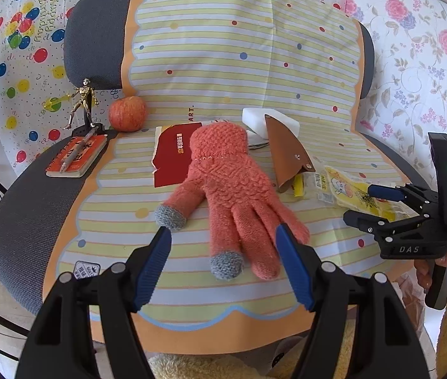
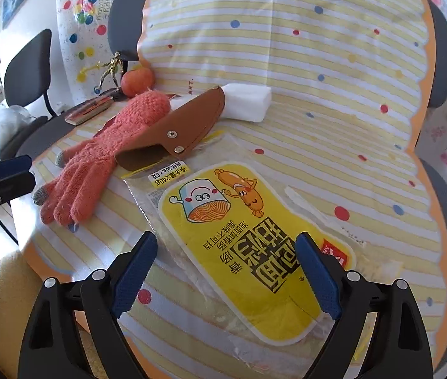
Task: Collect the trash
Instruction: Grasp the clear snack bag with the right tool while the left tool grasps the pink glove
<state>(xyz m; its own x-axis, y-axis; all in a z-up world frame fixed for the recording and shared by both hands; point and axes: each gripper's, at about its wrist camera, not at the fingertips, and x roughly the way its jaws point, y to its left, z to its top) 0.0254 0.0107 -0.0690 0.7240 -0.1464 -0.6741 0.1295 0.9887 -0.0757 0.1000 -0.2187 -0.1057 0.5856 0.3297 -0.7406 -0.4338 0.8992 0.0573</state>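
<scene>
Both tongs wide; only left cam shows notebook (image 1: 76,156), right cam wrapper (image 2: 248,246) print.

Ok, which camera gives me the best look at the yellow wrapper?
The right wrist view: the yellow wrapper lies flat and fills the frame between the open right tool. The left wrist view shows it only small at the far right edge, partly behind the right tool.

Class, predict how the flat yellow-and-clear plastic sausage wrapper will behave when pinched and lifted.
The yellow-and-clear plastic wrapper lies flat and empty, so it is probably light and floppy. Its glossy, crinkled film may slip between the open right gripper pads.
</scene>
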